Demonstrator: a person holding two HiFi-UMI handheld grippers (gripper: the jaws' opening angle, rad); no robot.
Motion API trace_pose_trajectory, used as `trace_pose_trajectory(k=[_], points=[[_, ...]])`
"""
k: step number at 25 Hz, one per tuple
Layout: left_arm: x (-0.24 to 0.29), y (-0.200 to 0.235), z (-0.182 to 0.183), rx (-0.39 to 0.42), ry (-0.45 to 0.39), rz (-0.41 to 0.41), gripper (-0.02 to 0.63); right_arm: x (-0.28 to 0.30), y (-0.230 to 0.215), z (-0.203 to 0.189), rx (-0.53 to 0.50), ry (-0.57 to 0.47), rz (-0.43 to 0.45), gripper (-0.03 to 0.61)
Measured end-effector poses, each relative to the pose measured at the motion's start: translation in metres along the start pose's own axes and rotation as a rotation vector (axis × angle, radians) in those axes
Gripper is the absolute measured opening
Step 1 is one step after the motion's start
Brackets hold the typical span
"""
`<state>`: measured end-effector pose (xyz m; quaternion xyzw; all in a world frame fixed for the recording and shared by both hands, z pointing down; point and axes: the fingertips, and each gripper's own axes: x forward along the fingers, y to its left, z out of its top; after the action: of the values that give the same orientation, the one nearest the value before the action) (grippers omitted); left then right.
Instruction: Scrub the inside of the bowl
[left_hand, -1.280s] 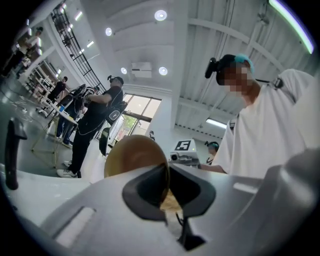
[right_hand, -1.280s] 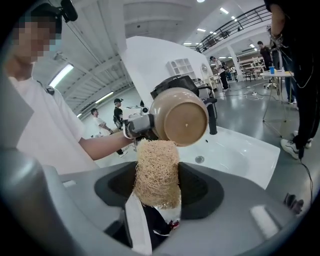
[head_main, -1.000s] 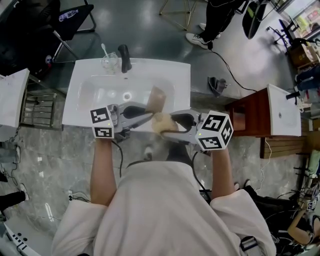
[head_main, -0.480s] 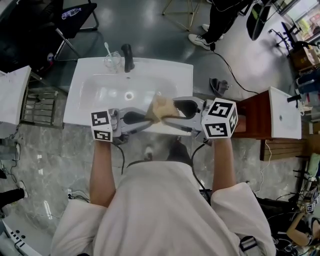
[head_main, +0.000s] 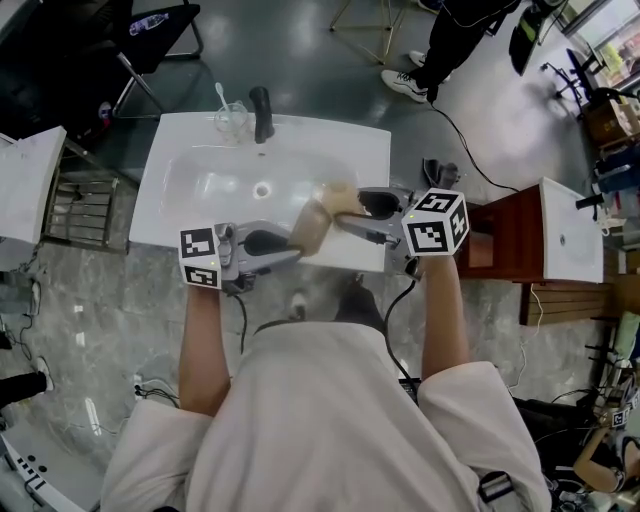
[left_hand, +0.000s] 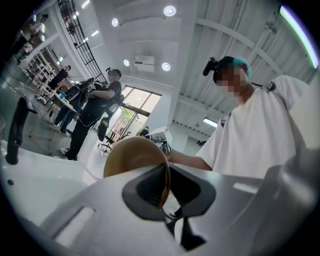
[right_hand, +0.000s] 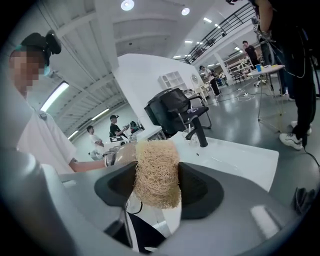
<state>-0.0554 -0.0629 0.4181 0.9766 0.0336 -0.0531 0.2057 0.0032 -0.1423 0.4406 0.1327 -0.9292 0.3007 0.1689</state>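
A tan bowl (head_main: 311, 229) is held on edge over the near rim of the white sink (head_main: 200, 180). My left gripper (head_main: 290, 245) is shut on its rim, which shows as a thin wall between the dark pads in the left gripper view, with the bowl (left_hand: 131, 156) beyond my left gripper (left_hand: 167, 175). Its jaws have just been opening a little, with the rim still between them. My right gripper (head_main: 347, 206) is shut on a straw-coloured loofah sponge (head_main: 338, 193), held at the bowl's far side. In the right gripper view the sponge (right_hand: 155, 160) fills the right gripper (right_hand: 156, 189).
A black faucet (head_main: 262, 112) and a glass holding a toothbrush (head_main: 230, 118) stand at the sink's back edge. A wooden cabinet (head_main: 500, 240) with a second basin (head_main: 570, 225) is to the right. A person (head_main: 440, 40) stands beyond, and cables lie on the floor.
My right gripper has carried the sponge away from me, from the sink's near edge out over the basin. The bowl has shifted nearer to the sink's front rim and now lies below the sponge.
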Motion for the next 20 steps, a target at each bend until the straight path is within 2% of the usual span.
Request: trace_pose_trajectory(k=[11, 14, 17, 20], points=[[0.001, -0.004, 0.022, -0.004, -0.138, -0.015, 0.015, 0.0, -0.02, -0.039, 0.014, 0.083, -0.107, 0.259], [0.0, 0.007, 0.031, 0.0, -0.175, 0.044, 0.014, 0.004, -0.01, -0.054, -0.007, 0.134, -0.095, 0.259], [0.001, 0.022, 0.03, 0.002, -0.144, 0.12, 0.012, 0.014, 0.018, -0.066, -0.043, 0.174, -0.022, 0.259], [0.002, 0.036, 0.027, -0.012, -0.125, 0.19, 0.012, 0.015, 0.043, -0.063, -0.071, 0.156, 0.022, 0.259]])
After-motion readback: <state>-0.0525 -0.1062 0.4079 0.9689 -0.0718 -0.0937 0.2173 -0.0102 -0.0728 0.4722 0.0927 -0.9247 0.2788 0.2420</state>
